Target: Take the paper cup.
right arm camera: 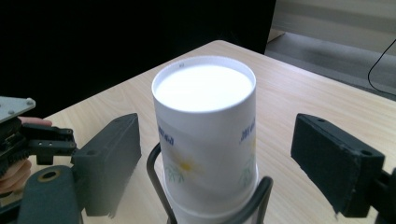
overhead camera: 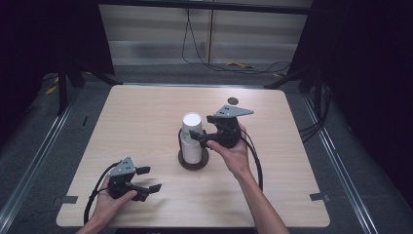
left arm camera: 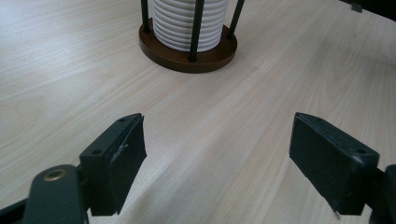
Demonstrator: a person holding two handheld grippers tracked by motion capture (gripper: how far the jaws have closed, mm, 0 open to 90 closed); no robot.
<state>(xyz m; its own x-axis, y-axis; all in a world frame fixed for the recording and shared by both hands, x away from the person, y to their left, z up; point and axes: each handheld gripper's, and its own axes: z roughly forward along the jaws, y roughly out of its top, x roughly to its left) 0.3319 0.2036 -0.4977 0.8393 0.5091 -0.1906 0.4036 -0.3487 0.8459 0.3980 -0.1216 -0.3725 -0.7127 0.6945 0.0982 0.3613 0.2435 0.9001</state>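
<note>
My right tongs sit with their jaws spread wide, one on each side of the white paper cup at the top of the stack, not touching it; in the right gripper view the cup rises straight between the two black pads with open gaps on both sides. My left tongs are also spread wide and grip nothing, resting low over the table well short of the stack, with bare wood between their pads and the holder. Ahead of the left tongs, in the left gripper view, stands the cup holder: a round dark brown wooden base with thin black upright rods, and the ribbed rims of the stacked white cups packed inside them. Those rods are what crowd the cups: from the right tongs I see two curved black wires of the holder just below the top cup, close to where the pads would meet. The top cup stands upside down, its flat white bottom facing up, plain white walls with a faint print of a yellow flower and green leaves, and a small blue mark near the right side that is too blurred to read. Beyond the right tongs a small dark round disc lies on the table near its far edge.
</note>
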